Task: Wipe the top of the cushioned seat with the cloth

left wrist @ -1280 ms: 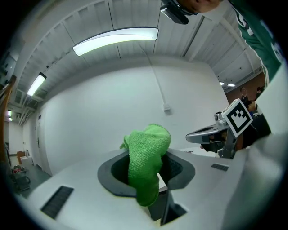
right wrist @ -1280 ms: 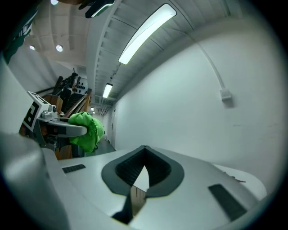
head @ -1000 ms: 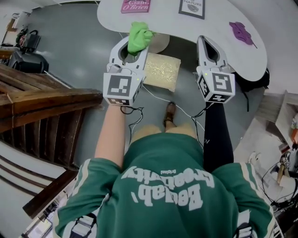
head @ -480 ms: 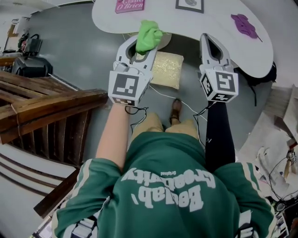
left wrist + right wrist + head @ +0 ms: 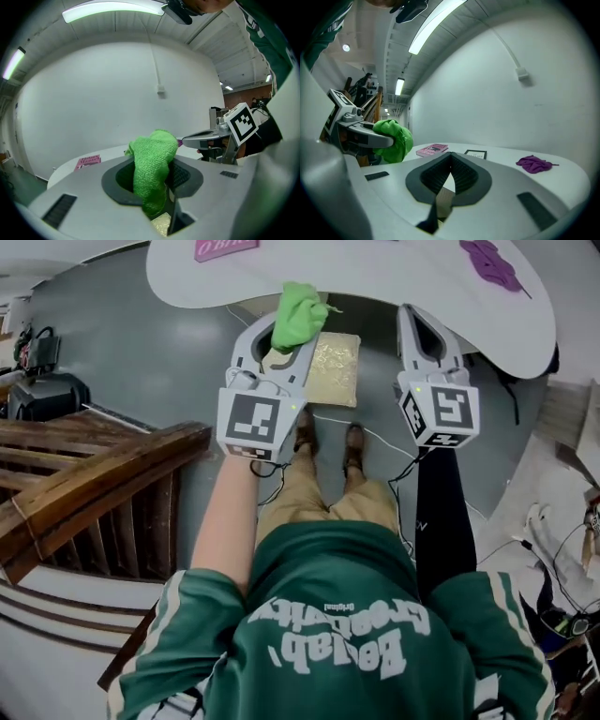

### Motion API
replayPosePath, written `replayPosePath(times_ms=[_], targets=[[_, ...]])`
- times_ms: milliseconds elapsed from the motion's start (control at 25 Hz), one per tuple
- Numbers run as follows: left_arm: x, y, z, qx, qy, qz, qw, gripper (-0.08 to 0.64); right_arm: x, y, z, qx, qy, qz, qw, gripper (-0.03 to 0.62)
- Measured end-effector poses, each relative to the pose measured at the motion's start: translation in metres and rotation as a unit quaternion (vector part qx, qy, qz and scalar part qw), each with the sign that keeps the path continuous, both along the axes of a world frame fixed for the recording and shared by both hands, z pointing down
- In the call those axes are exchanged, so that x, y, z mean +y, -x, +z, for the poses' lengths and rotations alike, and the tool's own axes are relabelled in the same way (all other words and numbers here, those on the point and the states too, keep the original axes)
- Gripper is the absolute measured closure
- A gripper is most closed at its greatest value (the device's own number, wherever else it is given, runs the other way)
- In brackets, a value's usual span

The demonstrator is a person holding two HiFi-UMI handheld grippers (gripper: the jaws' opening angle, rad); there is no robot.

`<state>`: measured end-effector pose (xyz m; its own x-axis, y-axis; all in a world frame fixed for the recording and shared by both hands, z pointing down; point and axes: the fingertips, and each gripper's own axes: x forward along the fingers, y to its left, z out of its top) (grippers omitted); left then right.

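While the left gripper [image 5: 157, 185] pinches the bunched green cloth [image 5: 298, 313], likely carried ready for wiping, the cushioned seat [image 5: 336, 369] waits untouched below, at the white counter's [image 5: 394, 277] near edge, and the right gripper [image 5: 450, 159] hangs empty, jaws pressed together.

The cushioned seat's [image 5: 337, 371] top lies open from above; the white table's [image 5: 394, 277] rim stands close at its far end, the person's shoes [image 5: 353, 439] at its near end. Bare floor [image 5: 178, 362] separates it from the wooden railing [image 5: 94, 479] at left.
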<state>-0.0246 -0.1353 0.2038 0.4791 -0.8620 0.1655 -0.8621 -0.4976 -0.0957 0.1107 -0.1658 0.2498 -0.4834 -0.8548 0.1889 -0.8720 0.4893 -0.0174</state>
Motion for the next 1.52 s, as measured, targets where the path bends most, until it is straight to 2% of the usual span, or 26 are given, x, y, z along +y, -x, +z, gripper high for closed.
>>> replayPosePath(times_ms=[120,200,400,720,920,1080,1200,1320,1520], targets=[[-0.009,0.001,0.034,0.016,0.026,0.009,0.9995,0.426,-0.002,0.002,0.026,0.016,0.013,0.011,1.000,0.584],[-0.016,0.005,0.059,0.011,0.043,0.017,0.9989,0.426,-0.007,0.006,0.041,0.022,0.021,0.020,0.999,0.584],[-0.025,-0.001,0.116,0.020,0.078,0.063,0.9947,0.426,-0.009,0.006,0.074,0.040,0.050,0.066,0.996,0.584],[-0.037,0.005,0.166,0.045,0.110,0.091,0.9888,0.426,-0.010,0.032,0.106,0.054,0.064,0.095,0.992,0.584],[-0.039,0.004,0.186,0.049,0.125,0.084,0.9873,0.426,-0.010,0.032,0.122,0.059,0.070,0.084,0.992,0.584],[-0.040,-0.011,0.210,0.052,0.146,0.065,0.9857,0.425,-0.017,0.011,0.151,0.026,0.091,0.100,0.990,0.584],[-0.042,-0.031,0.238,0.043,0.166,0.059,0.9834,0.425,-0.024,0.001,0.176,0.019,0.103,0.094,0.990,0.584],[-0.043,-0.042,0.265,0.034,0.190,0.058,0.9795,0.424,-0.027,-0.005,0.193,0.007,0.115,0.084,0.990,0.584],[-0.052,-0.056,0.306,0.070,0.239,0.034,0.9678,0.424,-0.024,-0.017,0.210,0.003,0.130,0.065,0.989,0.584]])
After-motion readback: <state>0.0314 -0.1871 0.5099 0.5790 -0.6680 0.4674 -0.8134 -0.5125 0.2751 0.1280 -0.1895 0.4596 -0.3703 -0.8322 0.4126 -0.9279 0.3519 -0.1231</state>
